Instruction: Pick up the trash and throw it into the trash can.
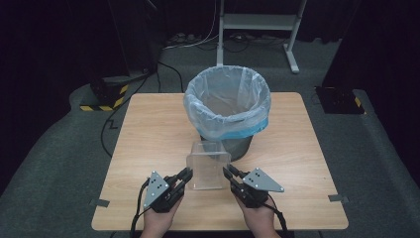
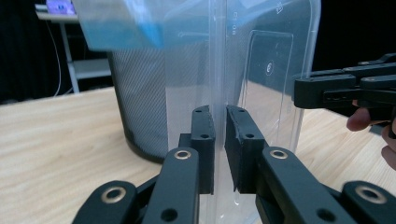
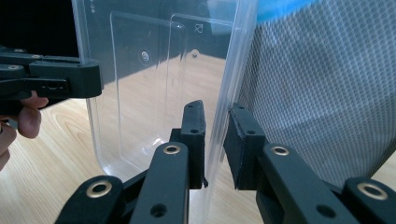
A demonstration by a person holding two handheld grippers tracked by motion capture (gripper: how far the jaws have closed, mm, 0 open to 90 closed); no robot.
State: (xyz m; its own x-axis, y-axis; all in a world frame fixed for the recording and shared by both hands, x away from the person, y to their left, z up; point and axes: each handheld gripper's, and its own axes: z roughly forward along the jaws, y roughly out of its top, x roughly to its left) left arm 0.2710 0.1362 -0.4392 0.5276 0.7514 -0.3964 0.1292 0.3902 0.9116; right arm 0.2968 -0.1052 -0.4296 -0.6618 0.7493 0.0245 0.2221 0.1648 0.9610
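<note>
High view shows a clear plastic container (image 1: 208,166) standing on edge on the wooden table (image 1: 148,129), just in front of a mesh waste bin (image 1: 229,111) lined with a clear-and-blue bag (image 1: 250,130). Both grippers flank it. The left gripper (image 1: 185,177) meets its left rim and the right gripper (image 1: 229,174) its right rim.

Left gripper view shows the jaws clenched on the container's thin rim, pads pressed to either side of the wall. In the right gripper view the jaws straddle the opposite rim with a small gap showing on either side, so I cannot tell whether they grip it or only bracket it.

Holding opposite edges likely keeps the light, flexible box steady and upright. With the bin just behind, this looks like preparation to lift and tip or drop the container in.
</note>
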